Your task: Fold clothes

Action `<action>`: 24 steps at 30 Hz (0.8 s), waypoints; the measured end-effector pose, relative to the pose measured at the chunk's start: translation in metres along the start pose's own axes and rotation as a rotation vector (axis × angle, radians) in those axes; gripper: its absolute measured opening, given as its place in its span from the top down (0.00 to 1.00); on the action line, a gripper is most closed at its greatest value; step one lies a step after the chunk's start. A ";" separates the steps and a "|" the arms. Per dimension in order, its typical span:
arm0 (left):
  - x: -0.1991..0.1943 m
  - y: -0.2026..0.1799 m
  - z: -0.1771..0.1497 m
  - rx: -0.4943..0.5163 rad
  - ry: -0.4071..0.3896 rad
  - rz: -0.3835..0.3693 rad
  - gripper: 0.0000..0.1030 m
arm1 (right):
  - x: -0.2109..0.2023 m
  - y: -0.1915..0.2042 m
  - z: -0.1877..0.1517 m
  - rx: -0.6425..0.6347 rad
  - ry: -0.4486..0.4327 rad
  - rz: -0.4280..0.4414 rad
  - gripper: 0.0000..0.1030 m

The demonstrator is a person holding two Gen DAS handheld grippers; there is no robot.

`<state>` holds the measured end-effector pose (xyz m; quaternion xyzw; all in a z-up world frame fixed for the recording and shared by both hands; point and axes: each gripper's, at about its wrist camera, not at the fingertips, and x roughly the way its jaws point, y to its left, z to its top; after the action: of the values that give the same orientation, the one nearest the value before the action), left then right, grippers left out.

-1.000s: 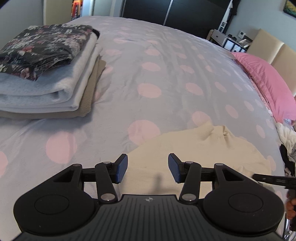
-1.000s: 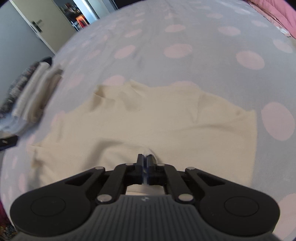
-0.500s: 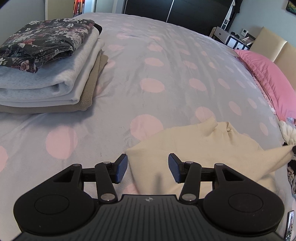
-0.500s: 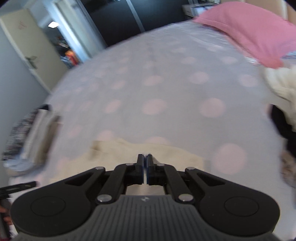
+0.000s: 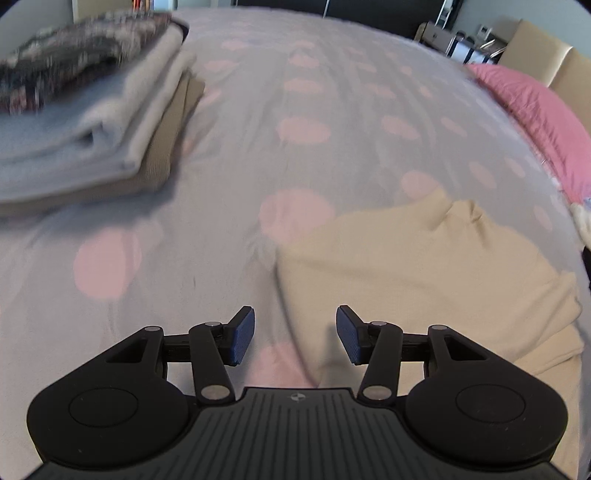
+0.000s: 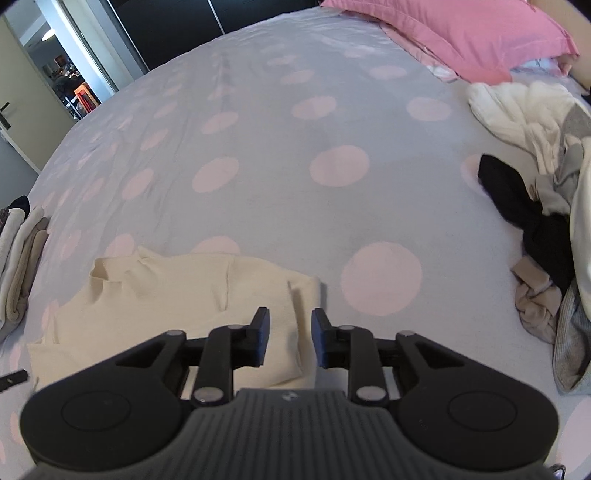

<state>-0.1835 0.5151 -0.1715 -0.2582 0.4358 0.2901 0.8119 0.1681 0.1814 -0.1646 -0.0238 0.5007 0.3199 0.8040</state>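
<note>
Grey bedding with pink dots (image 6: 258, 92) covers the bed and carries everything. Nearest, the left hand-held gripper (image 5: 295, 338) hovers with jaws parted and nothing between them, over the left edge of the cream top (image 5: 424, 266), which lies partly folded on the cover. The right hand-held gripper (image 6: 289, 336) is above the top's (image 6: 177, 291) right edge, jaws opening, pads clear of the cloth. Open cover runs ahead of both. Farther left sits a stack of folded clothes (image 5: 85, 122), blurred; to the right a heap of unfolded laundry (image 6: 546, 192); beyond, a pink pillow (image 6: 461, 33). A second ago the right jaws were pinched on the top; its side now lies folded over.
</note>
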 end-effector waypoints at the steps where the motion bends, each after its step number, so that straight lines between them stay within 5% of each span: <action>1: 0.002 0.000 -0.002 -0.004 0.006 -0.010 0.55 | 0.001 -0.003 -0.001 0.005 0.013 0.012 0.72; 11: 0.015 -0.008 -0.010 -0.006 0.024 -0.040 0.80 | 0.025 -0.020 -0.019 0.074 0.100 0.102 0.65; 13: 0.014 -0.007 -0.010 -0.019 0.018 -0.045 0.90 | 0.028 -0.017 -0.022 0.081 0.111 0.120 0.71; 14: 0.013 -0.006 -0.009 -0.024 0.014 -0.047 0.94 | 0.026 -0.014 -0.023 0.073 0.103 0.112 0.88; 15: 0.012 -0.005 -0.009 -0.029 0.010 -0.049 0.94 | 0.023 -0.011 -0.024 0.065 0.095 0.105 0.94; 24: 0.006 -0.001 -0.007 -0.047 -0.009 -0.055 0.95 | -0.026 0.001 -0.012 0.056 0.086 0.110 0.95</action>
<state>-0.1836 0.5109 -0.1802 -0.2875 0.4181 0.2791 0.8153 0.1505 0.1647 -0.1492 0.0125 0.5439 0.3483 0.7633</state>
